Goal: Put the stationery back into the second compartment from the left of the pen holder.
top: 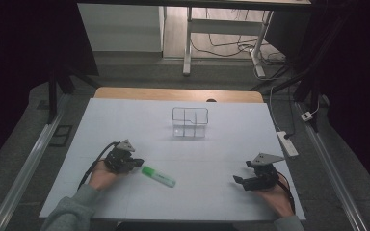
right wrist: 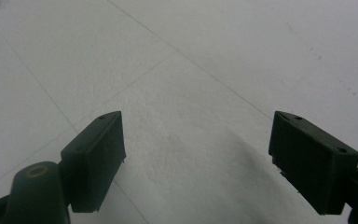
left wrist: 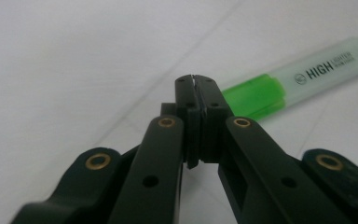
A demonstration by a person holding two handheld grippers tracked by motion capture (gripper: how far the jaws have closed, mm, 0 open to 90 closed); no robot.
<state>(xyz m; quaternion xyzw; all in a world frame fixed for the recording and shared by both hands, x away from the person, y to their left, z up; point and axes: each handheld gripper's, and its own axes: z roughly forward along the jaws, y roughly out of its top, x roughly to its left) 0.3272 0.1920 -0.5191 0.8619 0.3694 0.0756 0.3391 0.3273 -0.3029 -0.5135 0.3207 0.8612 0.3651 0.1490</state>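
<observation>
- The green highlighter (top: 158,176) lies flat on the white table (top: 212,202), just beside the left gripper (top: 138,163), whose jaws are clenched on nothing.
- The right gripper (top: 238,180) rests released, well apart.
- The clear divided container (top: 190,122) stands farther back; contents indiscernible.

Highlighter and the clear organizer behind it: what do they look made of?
The highlighter looks like plastic: glossy green body under a frosted translucent cap with printed lettering. The organizer appears to be clear acrylic or similar plastic, with see-through walls and bright edges; glass can't be excluded.
</observation>
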